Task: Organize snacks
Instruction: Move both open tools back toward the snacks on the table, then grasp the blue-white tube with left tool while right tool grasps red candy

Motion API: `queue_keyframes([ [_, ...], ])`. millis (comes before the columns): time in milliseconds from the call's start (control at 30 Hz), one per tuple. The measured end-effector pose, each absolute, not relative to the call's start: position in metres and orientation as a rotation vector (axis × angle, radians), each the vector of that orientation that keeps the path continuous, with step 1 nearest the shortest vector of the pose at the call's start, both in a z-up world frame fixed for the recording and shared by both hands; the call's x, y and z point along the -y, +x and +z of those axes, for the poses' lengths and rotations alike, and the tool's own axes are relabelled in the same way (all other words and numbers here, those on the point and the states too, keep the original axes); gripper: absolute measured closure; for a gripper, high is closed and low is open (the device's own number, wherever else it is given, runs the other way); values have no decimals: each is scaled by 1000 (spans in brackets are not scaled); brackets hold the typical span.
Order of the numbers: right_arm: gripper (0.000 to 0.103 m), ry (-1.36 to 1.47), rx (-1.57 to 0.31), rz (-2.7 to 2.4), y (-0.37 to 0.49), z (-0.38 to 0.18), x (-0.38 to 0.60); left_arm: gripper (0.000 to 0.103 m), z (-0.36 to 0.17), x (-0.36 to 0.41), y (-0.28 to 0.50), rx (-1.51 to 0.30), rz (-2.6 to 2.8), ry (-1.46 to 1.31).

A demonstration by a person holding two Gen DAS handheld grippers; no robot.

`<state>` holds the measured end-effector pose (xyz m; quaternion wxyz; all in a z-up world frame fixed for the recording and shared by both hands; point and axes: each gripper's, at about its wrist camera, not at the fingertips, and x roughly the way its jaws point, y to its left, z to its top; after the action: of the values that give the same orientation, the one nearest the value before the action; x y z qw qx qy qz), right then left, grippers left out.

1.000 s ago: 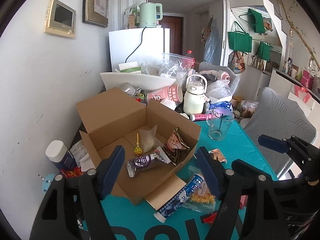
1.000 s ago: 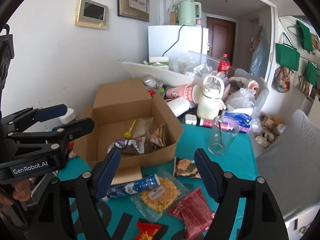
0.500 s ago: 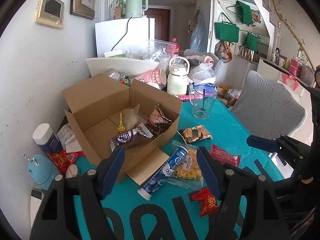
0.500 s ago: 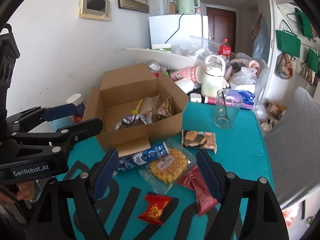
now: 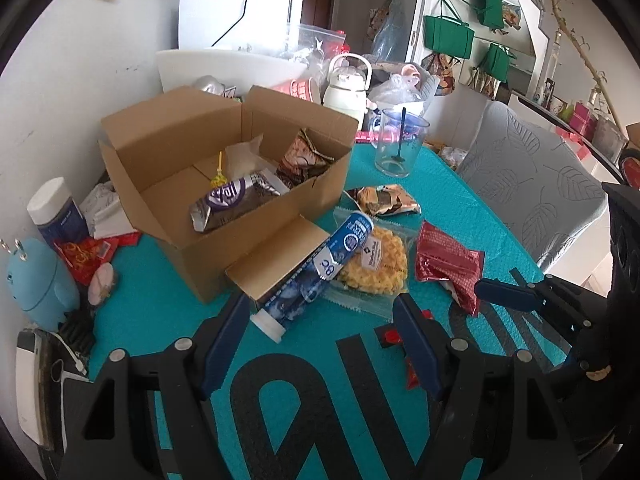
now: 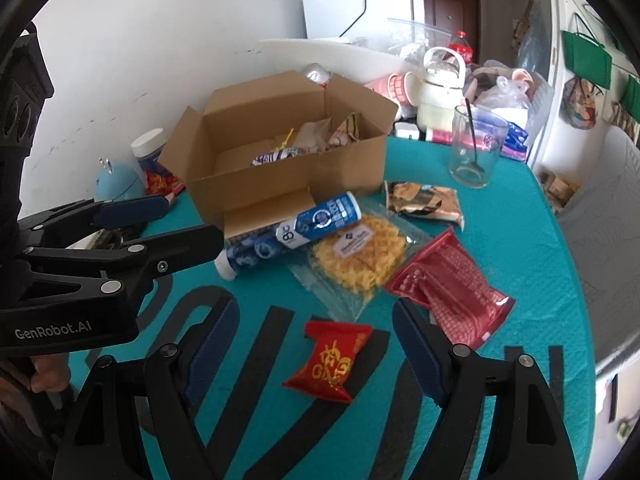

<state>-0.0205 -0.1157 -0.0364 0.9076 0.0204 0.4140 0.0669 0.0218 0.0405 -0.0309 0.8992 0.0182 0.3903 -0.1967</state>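
Both tongs gape empty over the teal table (image 6: 520, 240), right tongs (image 6: 312, 346) above a small red packet (image 6: 330, 360), left tongs (image 5: 320, 338) nearer the blue tube (image 5: 316, 268); beyond it waffle bag (image 6: 360, 260), then open cardboard box (image 5: 192, 248) holding snacks.

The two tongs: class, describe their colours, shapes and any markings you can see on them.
Both the left tongs and the right tongs are matte black, angular frames with silver screw heads and two long dark-blue fingers. The left one's side carries white lettering, "GenRobot.AI".
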Motion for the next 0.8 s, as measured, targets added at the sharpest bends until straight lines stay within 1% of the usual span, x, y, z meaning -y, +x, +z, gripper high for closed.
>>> queue_keyframes([
  [133, 23, 45, -887, 138, -20, -52, 113, 30, -50, -47, 24, -838, -414, 19],
  [333, 24, 66, -932, 133, -18, -73, 113, 30, -74, -52, 30, -831, -410, 14],
  [433, 26, 65, -945, 107, -17, -83, 115, 30, -85, -55, 40, -859, -412, 1],
  [633, 26, 89, -957, 94, -13, -93, 123, 30, -98, -52, 56, -891, -400, 10],
  [800, 28, 108, -964, 89, -12, -98, 128, 30, -106, -48, 69, -893, -414, 25],
])
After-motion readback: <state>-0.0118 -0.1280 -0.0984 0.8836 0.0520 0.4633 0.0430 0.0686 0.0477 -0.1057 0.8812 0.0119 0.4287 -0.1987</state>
